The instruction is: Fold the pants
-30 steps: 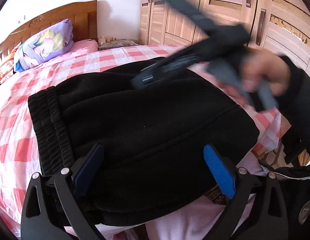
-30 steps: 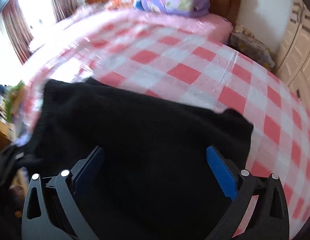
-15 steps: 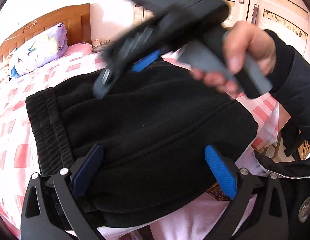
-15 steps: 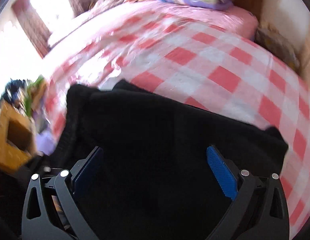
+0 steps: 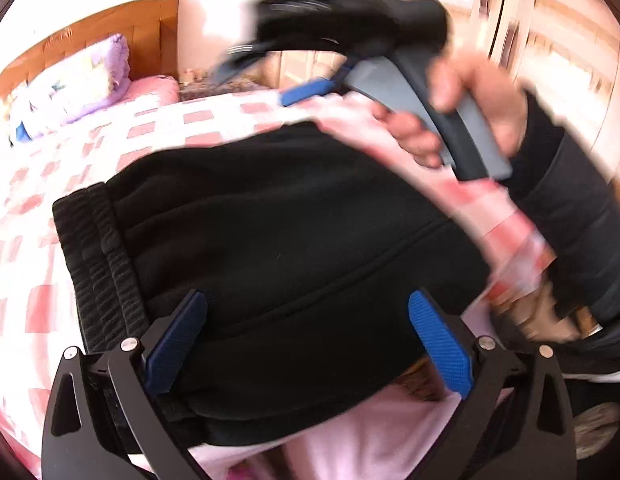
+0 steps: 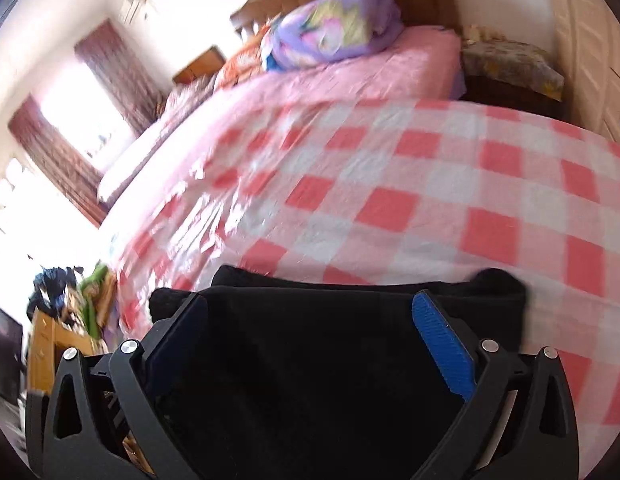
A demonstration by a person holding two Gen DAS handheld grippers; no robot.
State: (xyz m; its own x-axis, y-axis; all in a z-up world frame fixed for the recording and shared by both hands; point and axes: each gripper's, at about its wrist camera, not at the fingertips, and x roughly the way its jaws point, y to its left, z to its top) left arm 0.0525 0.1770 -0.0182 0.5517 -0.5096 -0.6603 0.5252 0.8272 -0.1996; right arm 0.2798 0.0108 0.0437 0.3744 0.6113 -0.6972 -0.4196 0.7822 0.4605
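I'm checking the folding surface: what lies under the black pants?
The black pants lie on a red-and-white checked sheet covering the bed, with pale pink fabric showing below their near edge. Whatever is directly beneath the pants is covered.

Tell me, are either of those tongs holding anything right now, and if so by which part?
Nothing is held. The left tongs stand open over the folded black pants, and the right tongs are open too.

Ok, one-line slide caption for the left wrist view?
Open left gripper over folded black pants on checked bedspread; right gripper lifted above.
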